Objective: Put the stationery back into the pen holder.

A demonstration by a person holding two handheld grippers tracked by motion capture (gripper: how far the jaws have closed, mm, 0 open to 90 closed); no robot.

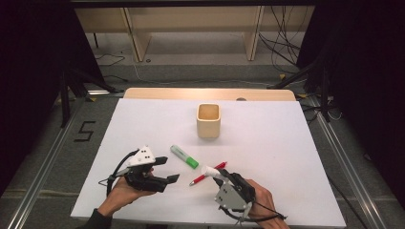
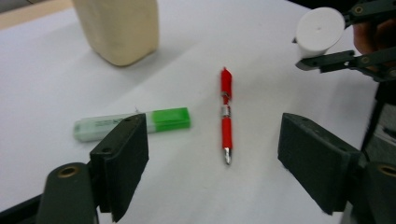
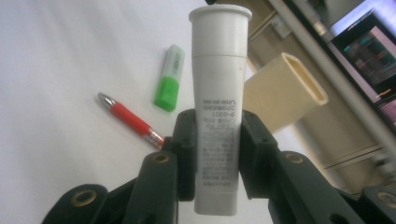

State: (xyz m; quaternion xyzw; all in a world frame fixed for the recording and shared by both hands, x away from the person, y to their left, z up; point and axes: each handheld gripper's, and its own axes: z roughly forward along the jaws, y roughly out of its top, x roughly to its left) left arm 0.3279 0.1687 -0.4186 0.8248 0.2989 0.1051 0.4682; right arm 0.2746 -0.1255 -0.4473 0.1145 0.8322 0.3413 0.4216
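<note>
My right gripper (image 1: 220, 175) (image 3: 218, 140) is shut on a white tube (image 1: 210, 171) (image 3: 219, 84), whose capped end sticks out past the jaws, low over the table at the front right. A red pen (image 1: 198, 180) (image 2: 225, 116) (image 3: 128, 119) lies on the white table just left of it. A highlighter with a green cap (image 1: 185, 156) (image 2: 135, 124) (image 3: 169, 79) lies a little farther back. My left gripper (image 1: 168, 169) (image 2: 213, 140) is open at the front left, pointing right toward the pen, with nothing held between its jaws. The tube (image 2: 320, 29) also appears in the left gripper view.
A beige square cup (image 1: 208, 120) (image 2: 119, 28) (image 3: 285, 93) stands upright behind the pens, near the middle of the white table top (image 1: 286, 157). A wooden strip edges the table's far side. Dark stands and cables sit on the floor beyond.
</note>
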